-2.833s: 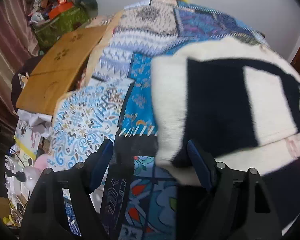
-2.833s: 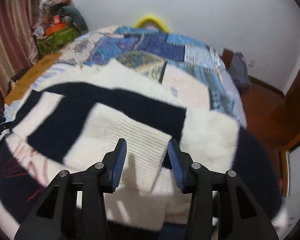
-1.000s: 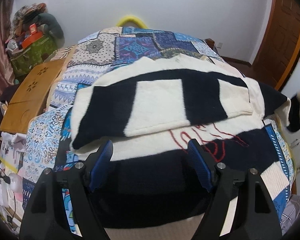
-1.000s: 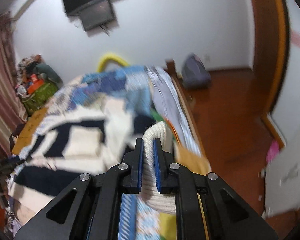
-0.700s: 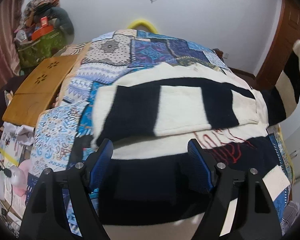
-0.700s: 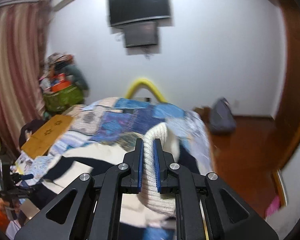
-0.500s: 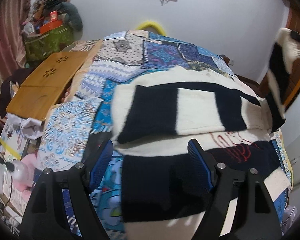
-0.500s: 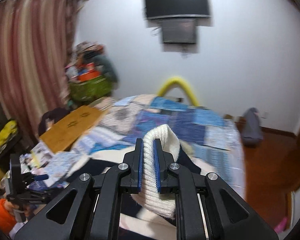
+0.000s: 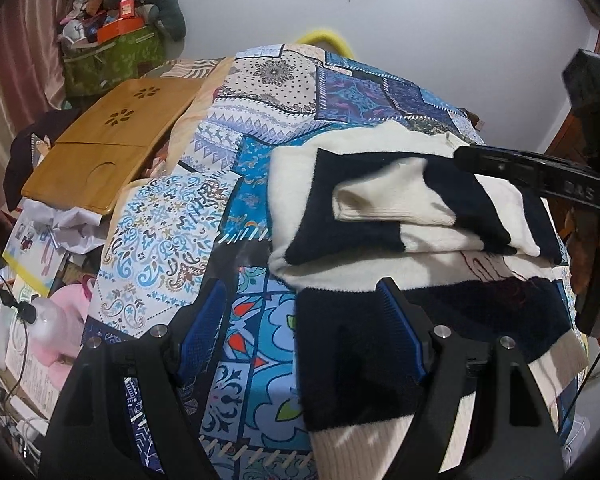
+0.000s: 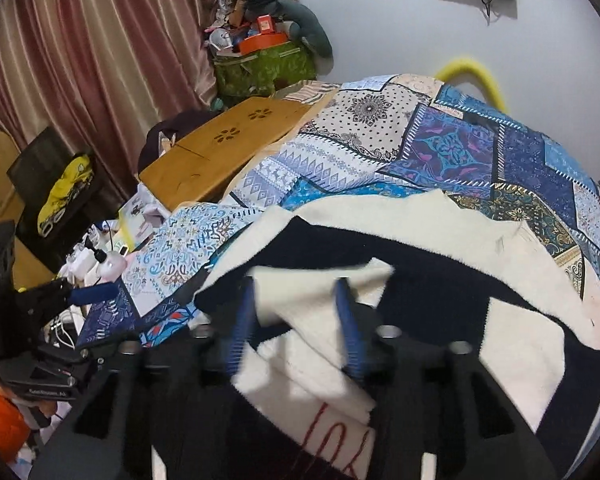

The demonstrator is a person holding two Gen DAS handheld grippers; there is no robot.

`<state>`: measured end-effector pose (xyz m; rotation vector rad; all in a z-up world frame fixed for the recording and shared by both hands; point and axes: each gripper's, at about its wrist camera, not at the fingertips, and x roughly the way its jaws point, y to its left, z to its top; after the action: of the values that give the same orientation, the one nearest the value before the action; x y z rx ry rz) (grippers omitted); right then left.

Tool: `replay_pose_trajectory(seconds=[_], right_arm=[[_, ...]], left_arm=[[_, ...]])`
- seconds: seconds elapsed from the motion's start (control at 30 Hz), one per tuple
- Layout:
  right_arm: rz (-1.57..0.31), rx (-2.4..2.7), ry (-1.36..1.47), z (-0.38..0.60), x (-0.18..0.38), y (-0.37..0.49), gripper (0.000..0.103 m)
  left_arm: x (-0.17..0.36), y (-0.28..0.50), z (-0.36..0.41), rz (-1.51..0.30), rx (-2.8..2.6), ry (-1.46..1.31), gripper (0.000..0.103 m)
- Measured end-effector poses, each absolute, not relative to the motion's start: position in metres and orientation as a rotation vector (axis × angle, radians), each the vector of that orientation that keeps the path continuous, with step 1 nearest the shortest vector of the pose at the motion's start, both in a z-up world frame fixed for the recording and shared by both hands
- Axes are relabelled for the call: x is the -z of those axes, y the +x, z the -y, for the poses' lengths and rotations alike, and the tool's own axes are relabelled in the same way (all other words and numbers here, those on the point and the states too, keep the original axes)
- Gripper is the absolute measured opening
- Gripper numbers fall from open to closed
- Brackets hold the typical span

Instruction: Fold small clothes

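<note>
A cream and navy striped sweater (image 9: 380,216) lies partly folded on the patchwork bed (image 9: 172,240). Both sleeves are laid across its chest; the cream cuff (image 9: 356,204) of the upper sleeve points left. It also shows in the right wrist view (image 10: 460,280). My left gripper (image 9: 300,336) is open and empty above the sweater's lower left corner. My right gripper (image 10: 296,320) is open just above the folded sleeve (image 10: 320,280); its arm (image 9: 540,176) reaches in from the right in the left wrist view. My left gripper also shows at the left edge of the right wrist view (image 10: 96,292).
A wooden lap table (image 9: 112,140) lies on the bed's left side. A green box piled with things (image 10: 260,64) stands by the curtain (image 10: 80,60). Clutter and cables (image 9: 20,320) sit at the near left. A yellow hoop (image 10: 472,72) stands behind the bed.
My right gripper carried the second sleeve from the right across the sweater's chest, then opened and let it go. My left gripper stayed open and drifted left.
</note>
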<state>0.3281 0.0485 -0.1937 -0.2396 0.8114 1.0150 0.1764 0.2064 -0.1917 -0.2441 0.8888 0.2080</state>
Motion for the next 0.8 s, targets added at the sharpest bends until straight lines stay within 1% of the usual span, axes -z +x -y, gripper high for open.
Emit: replay_pose_trajectory(seconds=[0.1, 0.17, 0.2, 0.4, 0.47, 0.5, 0.57, 0.63, 0.67, 0.7, 0.77, 0.8], right_arm=[[-0.766, -1.000, -0.234, -0.032, 0.182, 0.326, 0.048], [-0.736, -0.960, -0.231, -0.015, 0.176, 0.329, 0.056], [-0.717, -0.938, -0.229, -0.002, 0.171, 0.330, 0.057], [-0.673, -0.738, -0.232, 0.084, 0.166, 0.345, 0.059], [-0.689, -0.671, -0.224, 0.116, 0.174, 0.352, 0.060], [-0.699, -0.648, -0.219, 0.126, 0.176, 0.355, 0.060], [-0.725, -0.589, -0.213, 0.151, 0.187, 0.360, 0.060], [-0.753, -0.550, -0.199, 0.172, 0.197, 0.366, 0.060], [-0.772, -0.531, -0.187, 0.182, 0.203, 0.368, 0.060], [-0.786, -0.516, -0.175, 0.191, 0.208, 0.370, 0.060], [-0.811, -0.495, -0.150, 0.204, 0.217, 0.374, 0.060], [-0.823, -0.487, -0.137, 0.208, 0.221, 0.376, 0.060]], left_arm=[[0.190, 0.188, -0.202, -0.888, -0.193, -0.236, 0.077], [0.188, 0.199, -0.198, -0.880, -0.176, -0.233, 0.077], [0.188, 0.208, -0.197, -0.883, -0.170, -0.234, 0.077], [0.200, 0.262, -0.199, -0.931, -0.145, -0.290, 0.076], [0.211, 0.282, -0.204, -0.968, -0.138, -0.328, 0.067], [0.216, 0.292, -0.205, -0.993, -0.134, -0.344, 0.061], [0.230, 0.312, -0.207, -1.041, -0.127, -0.362, 0.057], [0.242, 0.327, -0.208, -1.075, -0.148, -0.358, 0.049], [0.249, 0.334, -0.208, -1.091, -0.155, -0.358, 0.042], [0.253, 0.337, -0.207, -1.095, -0.151, -0.362, 0.024], [0.252, 0.343, -0.202, -1.082, -0.157, -0.337, 0.010], [0.248, 0.345, -0.197, -1.075, -0.159, -0.313, 0.008]])
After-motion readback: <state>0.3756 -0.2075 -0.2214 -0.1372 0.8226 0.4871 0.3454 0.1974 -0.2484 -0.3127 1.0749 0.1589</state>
